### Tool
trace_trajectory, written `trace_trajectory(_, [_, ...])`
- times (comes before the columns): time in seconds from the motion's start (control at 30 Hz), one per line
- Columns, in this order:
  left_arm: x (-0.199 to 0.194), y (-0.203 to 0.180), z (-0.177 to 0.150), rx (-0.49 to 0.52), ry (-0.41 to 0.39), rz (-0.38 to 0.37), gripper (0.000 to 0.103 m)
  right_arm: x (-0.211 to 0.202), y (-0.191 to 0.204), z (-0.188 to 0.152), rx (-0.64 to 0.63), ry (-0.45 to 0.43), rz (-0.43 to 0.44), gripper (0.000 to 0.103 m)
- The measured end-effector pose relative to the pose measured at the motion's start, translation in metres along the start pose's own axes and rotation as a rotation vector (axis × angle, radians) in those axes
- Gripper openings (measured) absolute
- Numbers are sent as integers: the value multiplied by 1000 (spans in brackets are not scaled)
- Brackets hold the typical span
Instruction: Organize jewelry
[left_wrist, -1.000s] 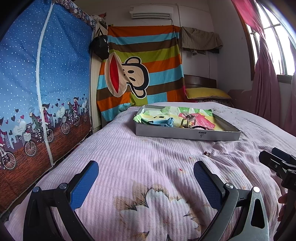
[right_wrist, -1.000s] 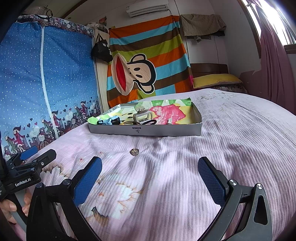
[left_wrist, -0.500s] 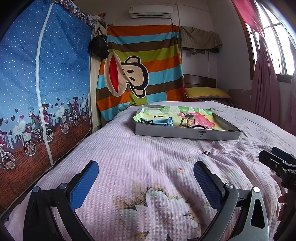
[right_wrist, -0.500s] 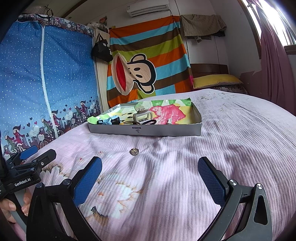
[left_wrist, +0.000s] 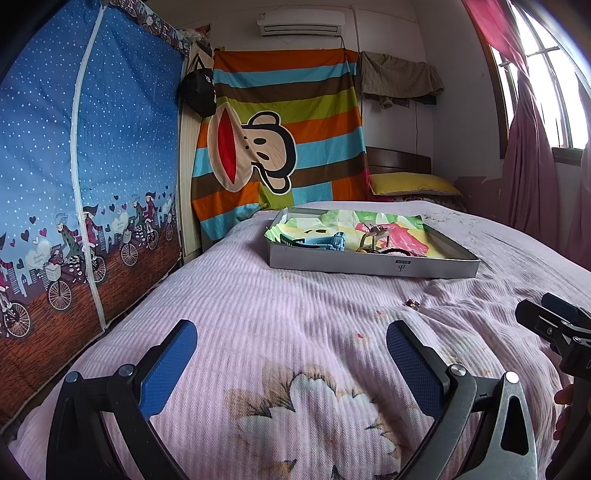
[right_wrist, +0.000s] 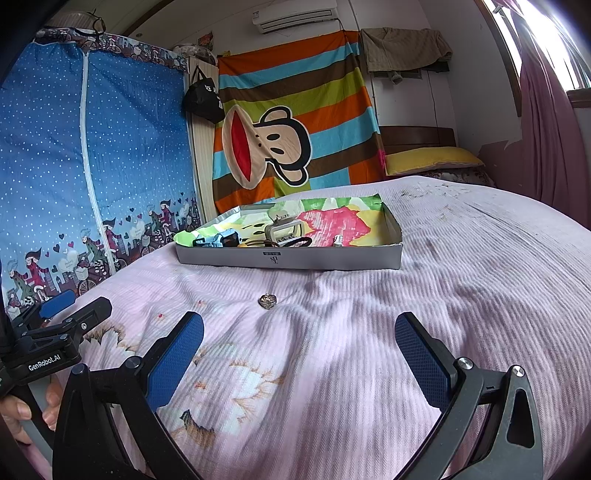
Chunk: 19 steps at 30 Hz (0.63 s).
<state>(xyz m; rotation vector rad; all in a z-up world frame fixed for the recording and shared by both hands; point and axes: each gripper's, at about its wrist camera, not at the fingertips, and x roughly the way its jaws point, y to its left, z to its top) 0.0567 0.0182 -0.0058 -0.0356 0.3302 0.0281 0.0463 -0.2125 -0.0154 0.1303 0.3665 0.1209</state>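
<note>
- A ring (right_wrist: 267, 301) lies alone on the pink bedspread (right_wrist: 461, 314), just in front of the grey tray (right_wrist: 288, 258).
- The tray holds hair clips and other small pieces on a colourful liner.
- The left gripper (left_wrist: 291, 354) is spread wide and empty.
- The right gripper (right_wrist: 299, 350) is also spread wide, near the ring.

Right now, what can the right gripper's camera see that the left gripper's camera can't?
Only the right wrist view shows the left gripper and a small silver piece by the tray's near wall. Only the left wrist view shows the right gripper and the window. Both show the tray and the loose ring lying on the pink bedspread before it.
</note>
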Motion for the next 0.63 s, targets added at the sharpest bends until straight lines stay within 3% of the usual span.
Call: trace_trajectory(0.63, [0,-1,-1,1,3,0,103,2,-4,-4,1,5,-2,102])
